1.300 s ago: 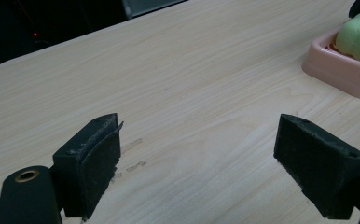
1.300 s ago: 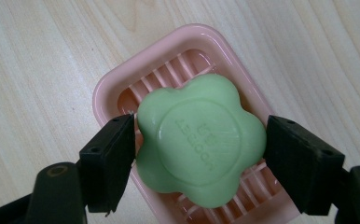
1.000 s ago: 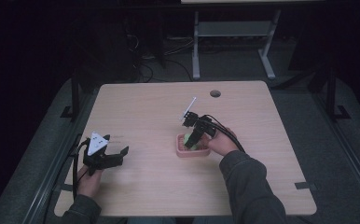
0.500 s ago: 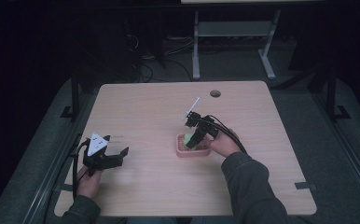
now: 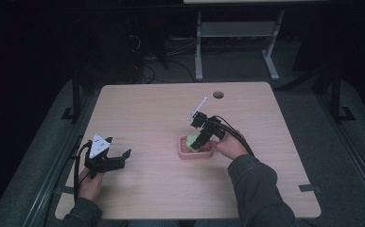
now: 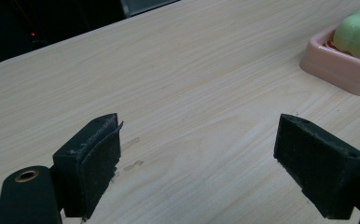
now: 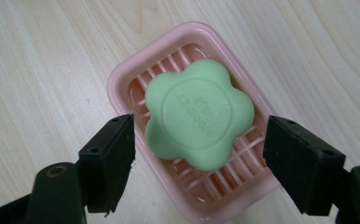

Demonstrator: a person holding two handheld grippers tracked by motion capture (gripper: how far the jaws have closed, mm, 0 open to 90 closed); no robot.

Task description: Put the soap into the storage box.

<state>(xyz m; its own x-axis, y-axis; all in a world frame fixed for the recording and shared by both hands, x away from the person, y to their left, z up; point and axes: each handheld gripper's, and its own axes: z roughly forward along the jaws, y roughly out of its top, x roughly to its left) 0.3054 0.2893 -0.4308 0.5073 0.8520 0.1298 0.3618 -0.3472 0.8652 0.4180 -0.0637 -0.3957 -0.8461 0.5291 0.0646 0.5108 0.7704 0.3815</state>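
A green flower-shaped soap (image 7: 199, 119) lies in a pink slatted soap dish (image 7: 122, 79) on the wooden table. In the high view the dish (image 5: 186, 154) sits at mid-table with the soap (image 5: 191, 141) in it. My right gripper (image 7: 199, 163) hovers just above it, open, one jaw on each side of the soap with a gap on both sides. My left gripper (image 5: 122, 156) rests low near the table's left front, open and empty. From the left gripper view (image 6: 211, 172), the dish (image 6: 336, 70) and soap (image 6: 359, 32) sit far off at the upper right.
The wooden table (image 5: 147, 109) has a round cable hole (image 5: 218, 94) near its far edge. A metal stand (image 5: 237, 33) stands on the floor behind the table. Black cables trail from both grippers.
The right gripper has shifted slightly up and back over the dish, and its jaws now stand apart from the soap. The left gripper has stayed put.
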